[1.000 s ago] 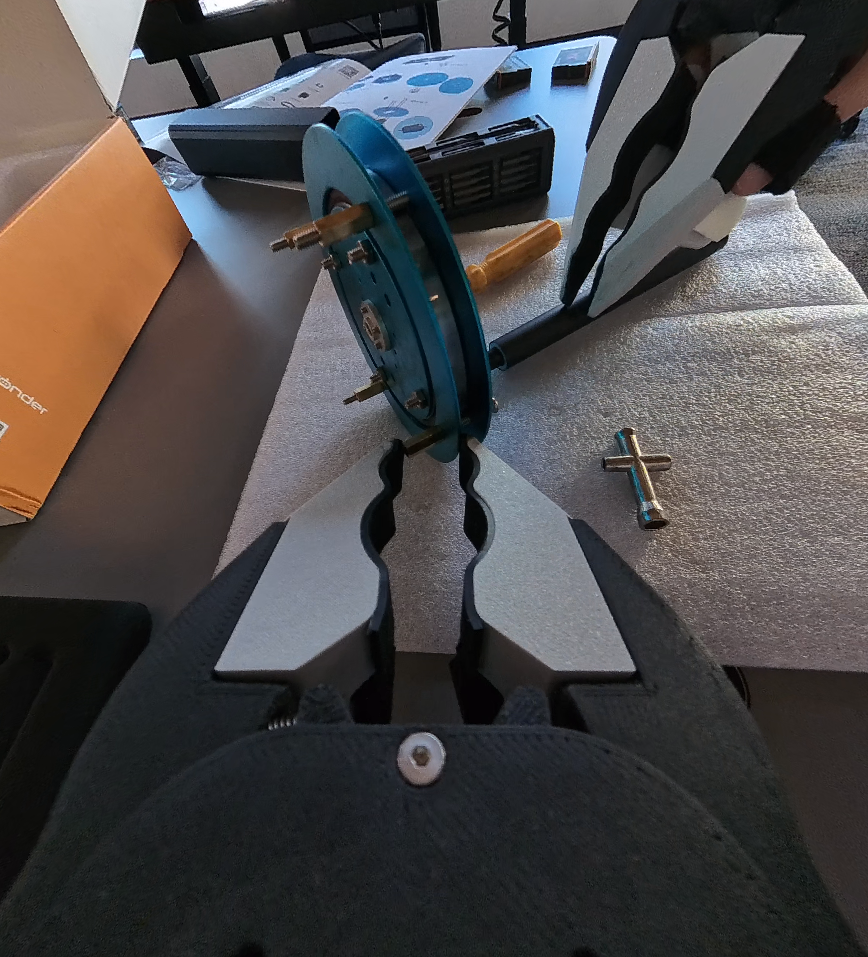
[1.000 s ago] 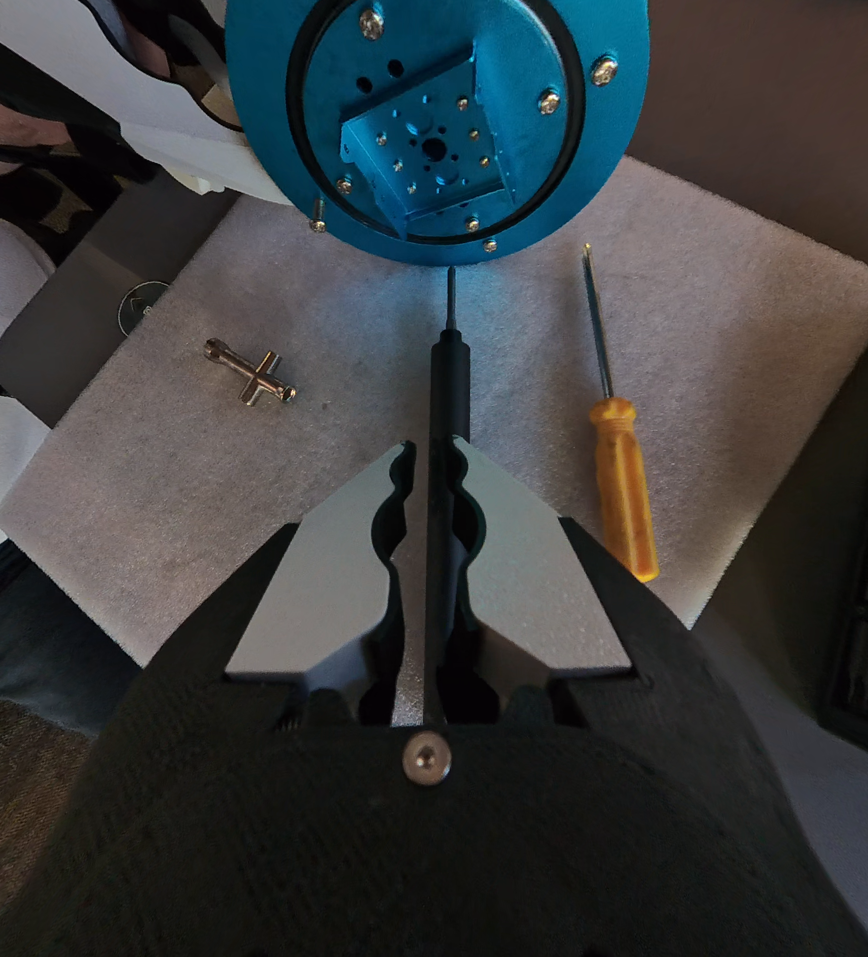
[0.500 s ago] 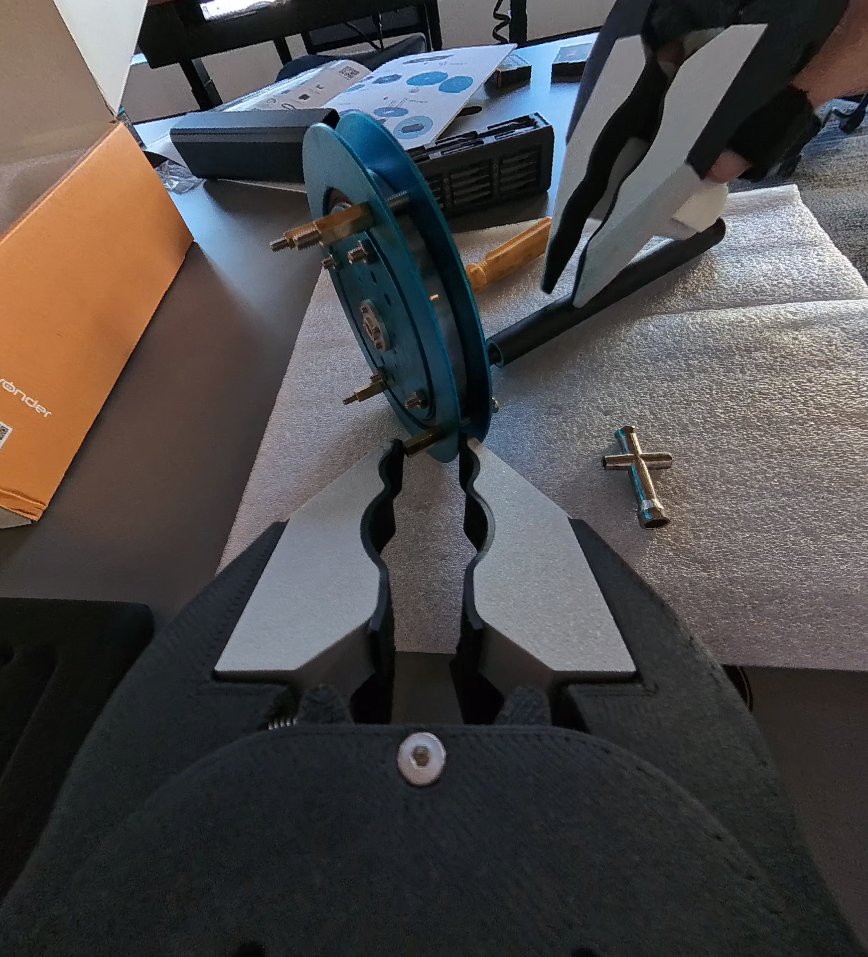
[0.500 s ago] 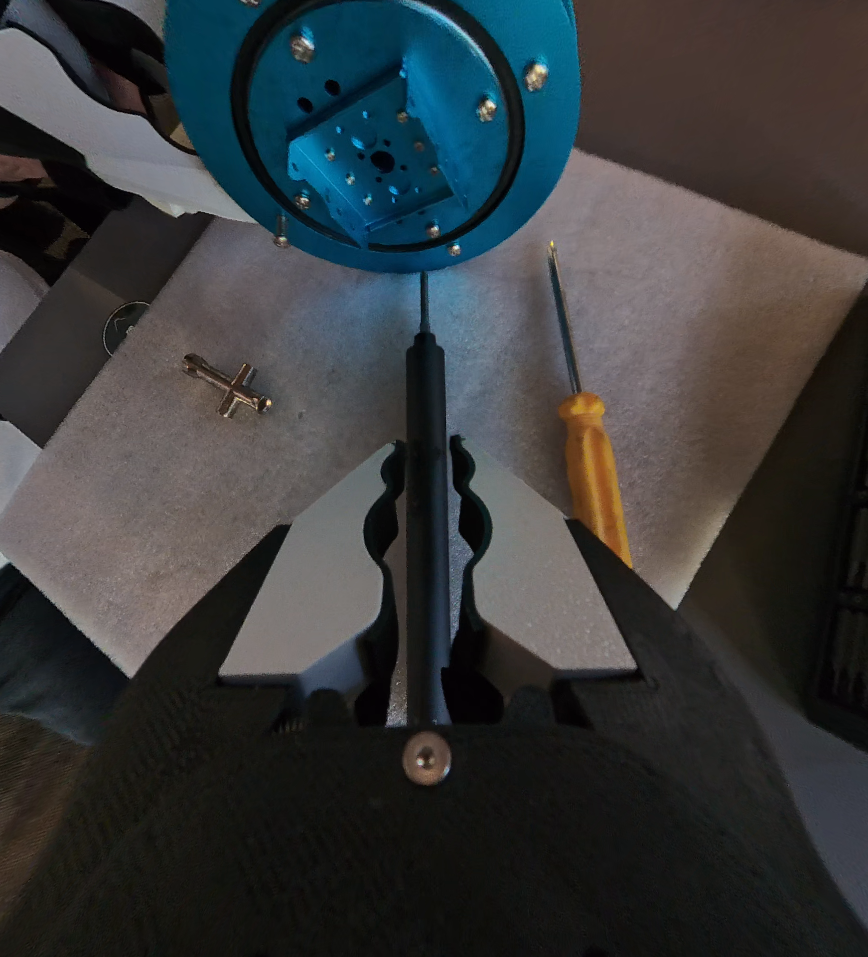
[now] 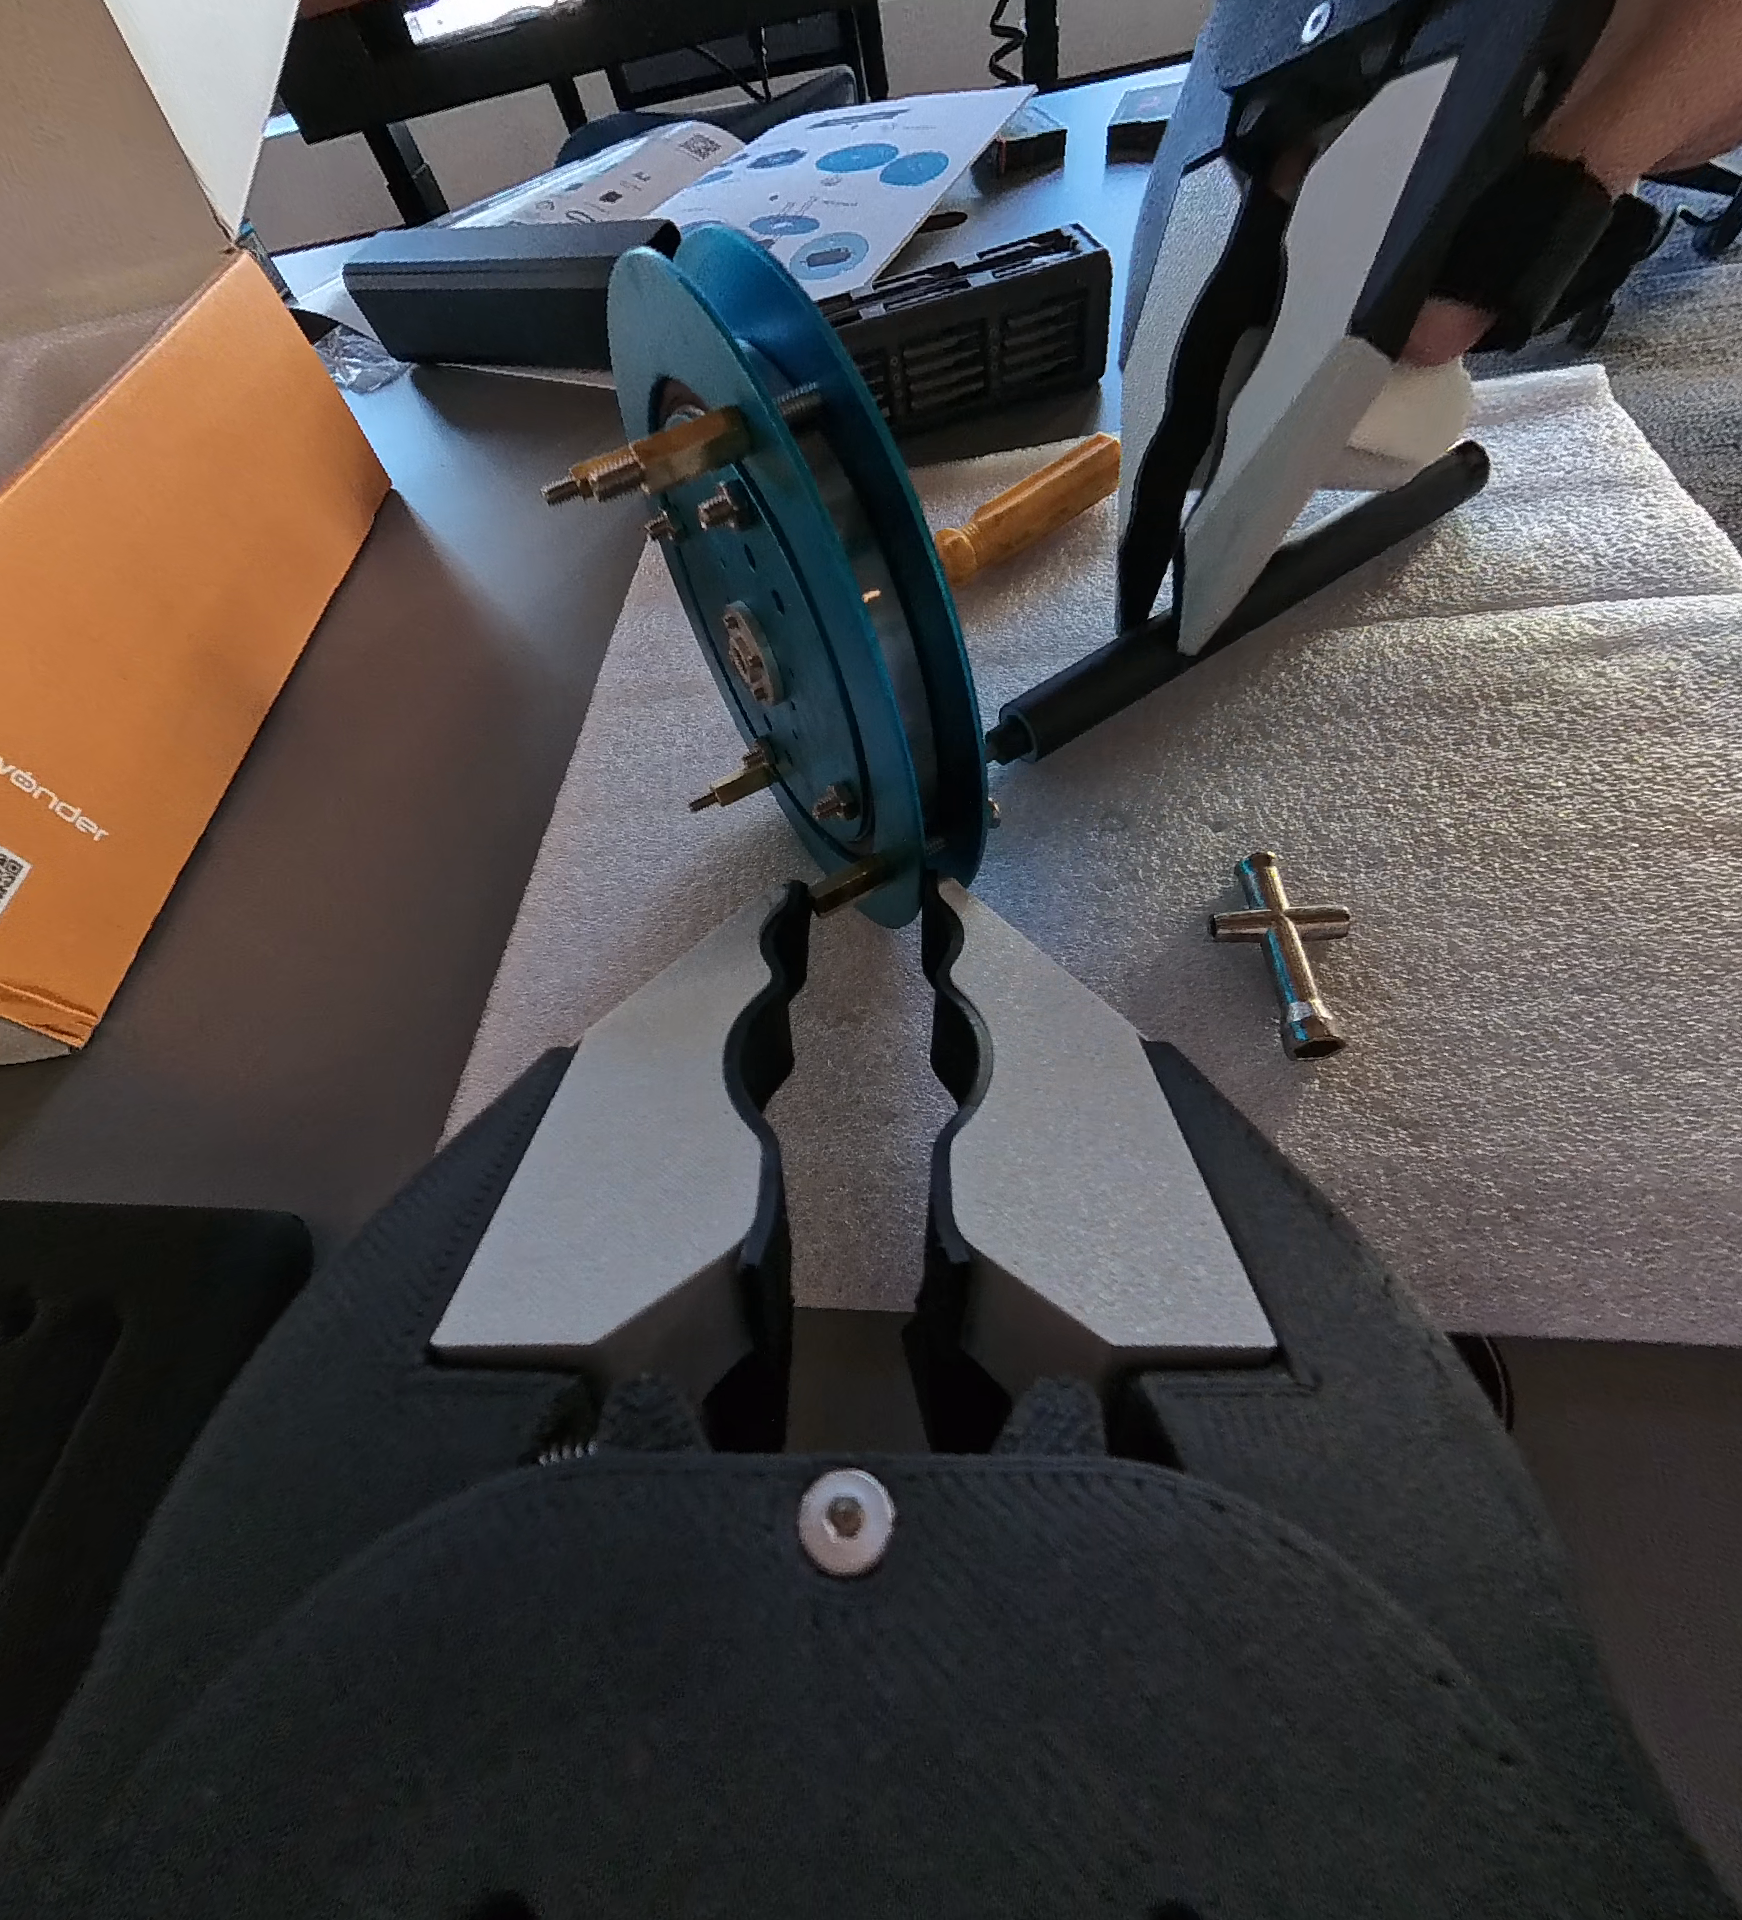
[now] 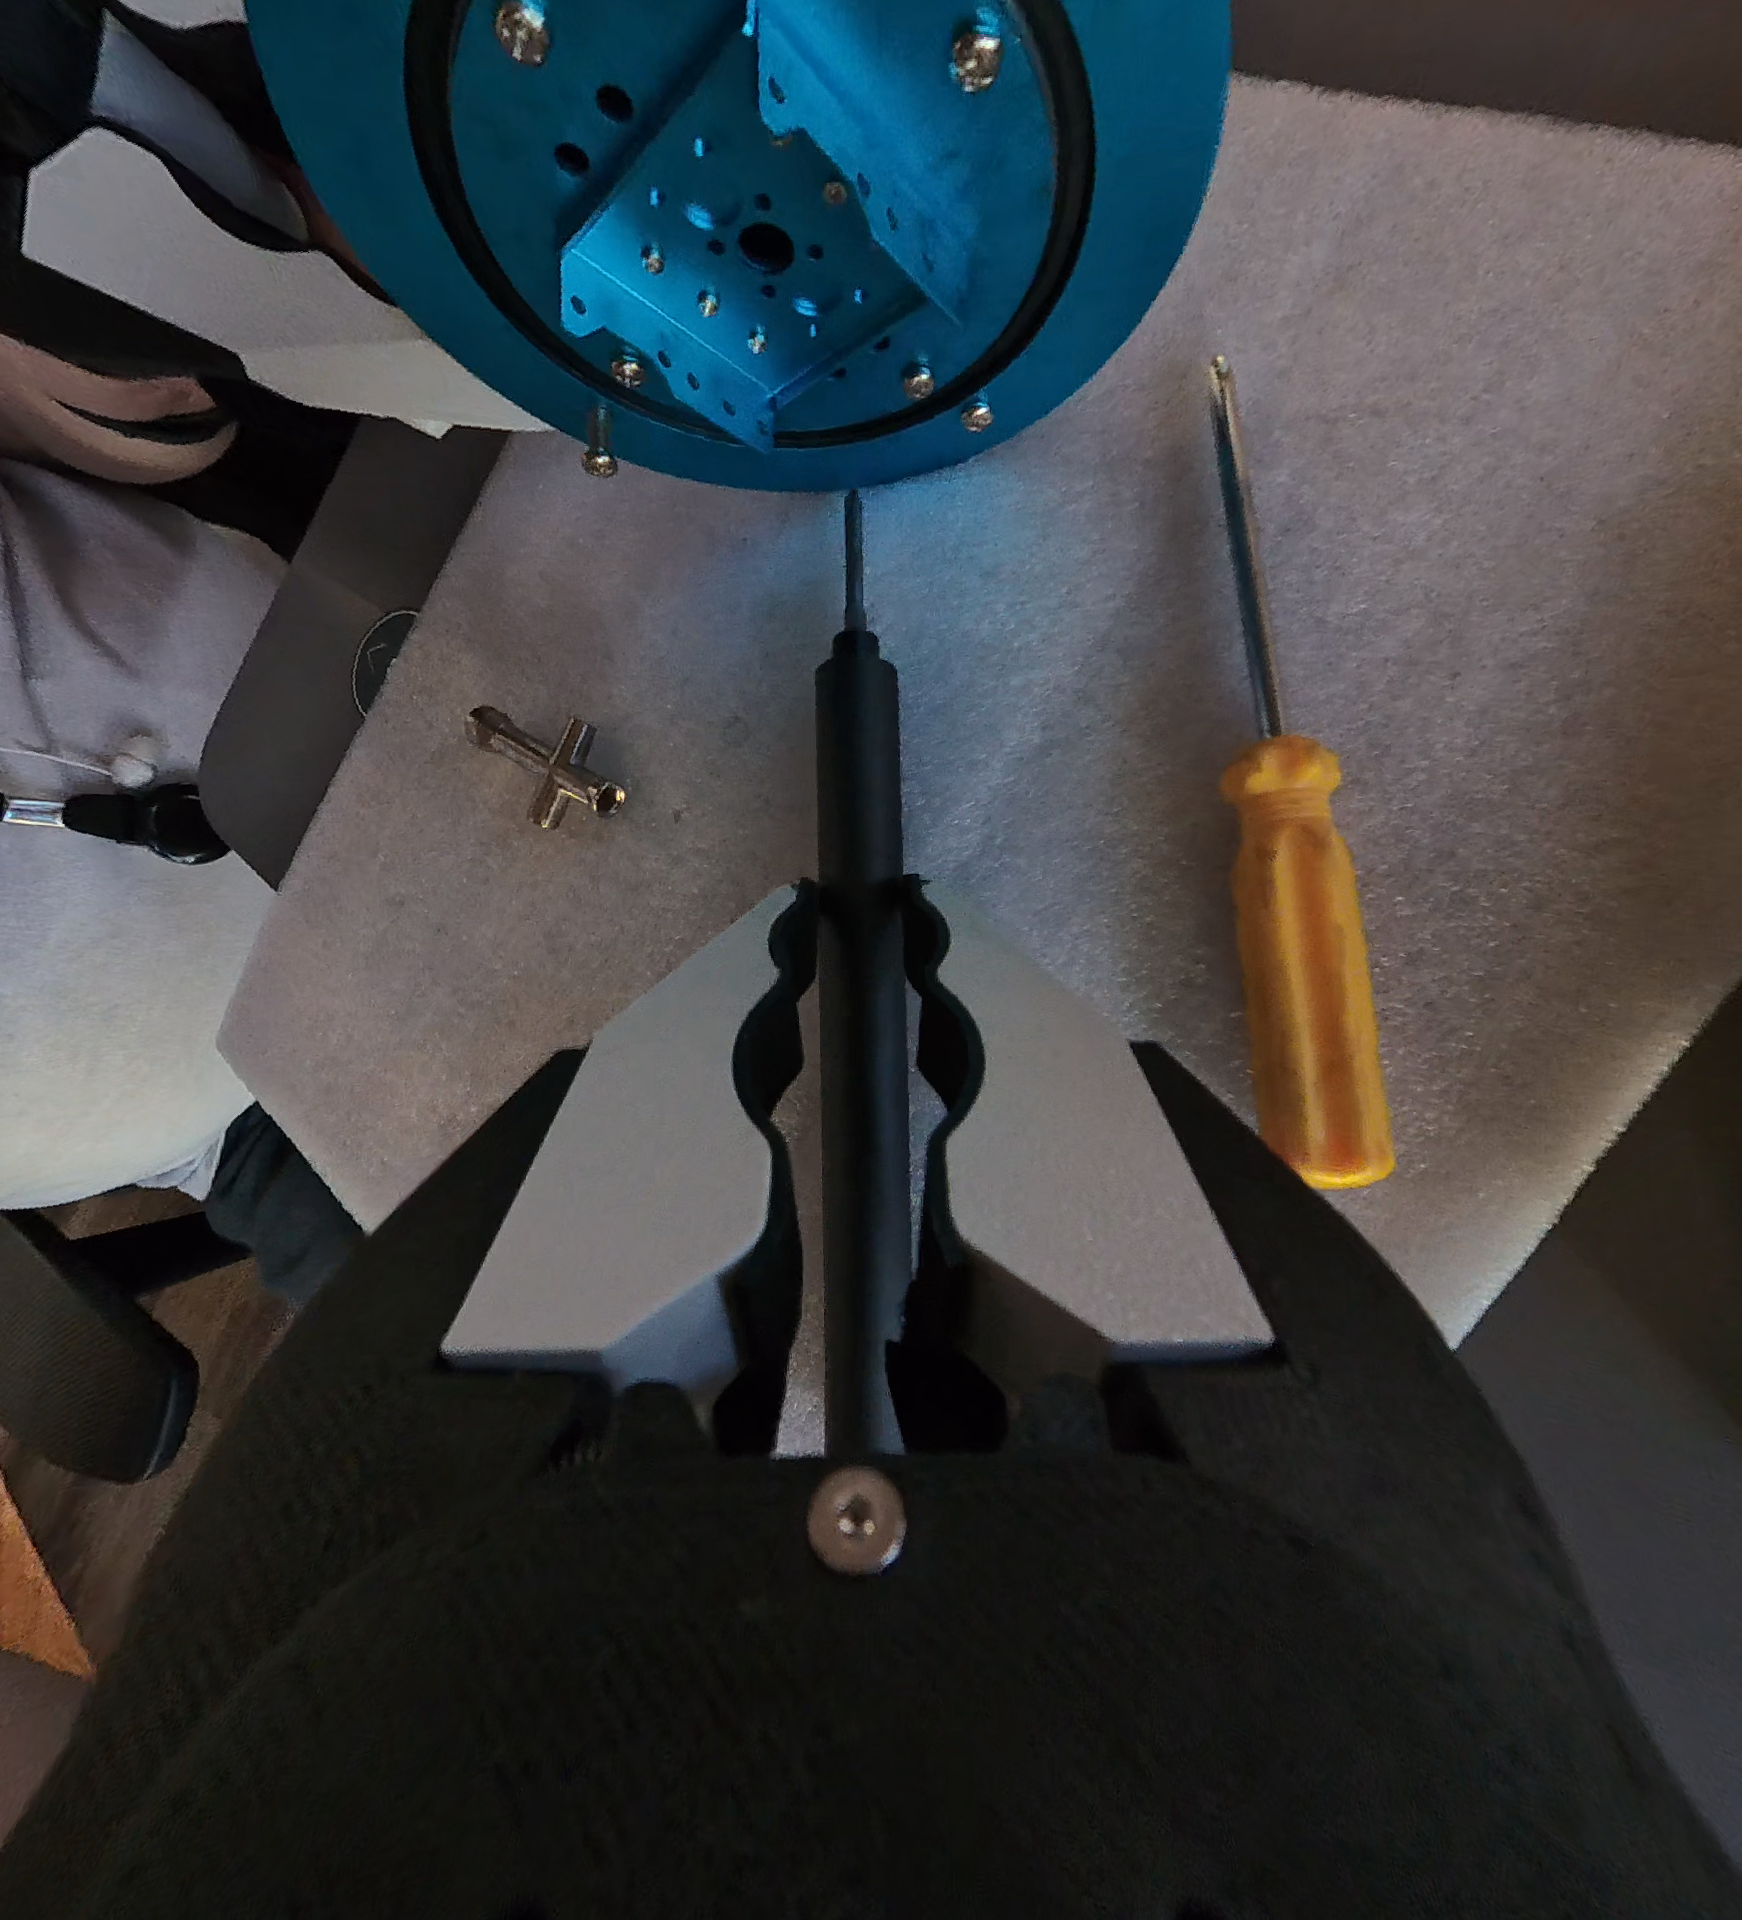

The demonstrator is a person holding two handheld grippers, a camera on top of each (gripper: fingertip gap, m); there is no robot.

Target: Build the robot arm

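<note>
A blue metal disc assembly (image 5: 794,582) with brass standoffs stands on edge on a white foam mat (image 5: 1366,935). My left gripper (image 5: 867,899) is shut on its lower rim and holds it upright. My right gripper (image 6: 856,894) is shut on a black screwdriver (image 6: 854,790); its thin tip (image 6: 852,551) points at the lower edge of the disc's blue face (image 6: 742,229), close to the rim screws. In the left wrist view the right gripper (image 5: 1251,343) and the black screwdriver (image 5: 1231,634) reach the disc from the right.
A small metal cross wrench (image 5: 1282,961) and a yellow-handled screwdriver (image 6: 1298,935) lie on the mat. An orange cardboard box (image 5: 108,644) stands at the left. A black bit case (image 5: 971,332) and printed sheets (image 5: 825,156) lie behind. A person's grey clothing (image 6: 25,831) is at the left. Spacing between my two grippers at the tips: around 11 cm. The black bit case (image 5: 971,332) is about 15 cm from my right fingertips and 25 cm from my left.
My right gripper with the black screwdriver has shifted slightly and moved in closer to the disc's face. My left gripper and the disc have stayed still.
</note>
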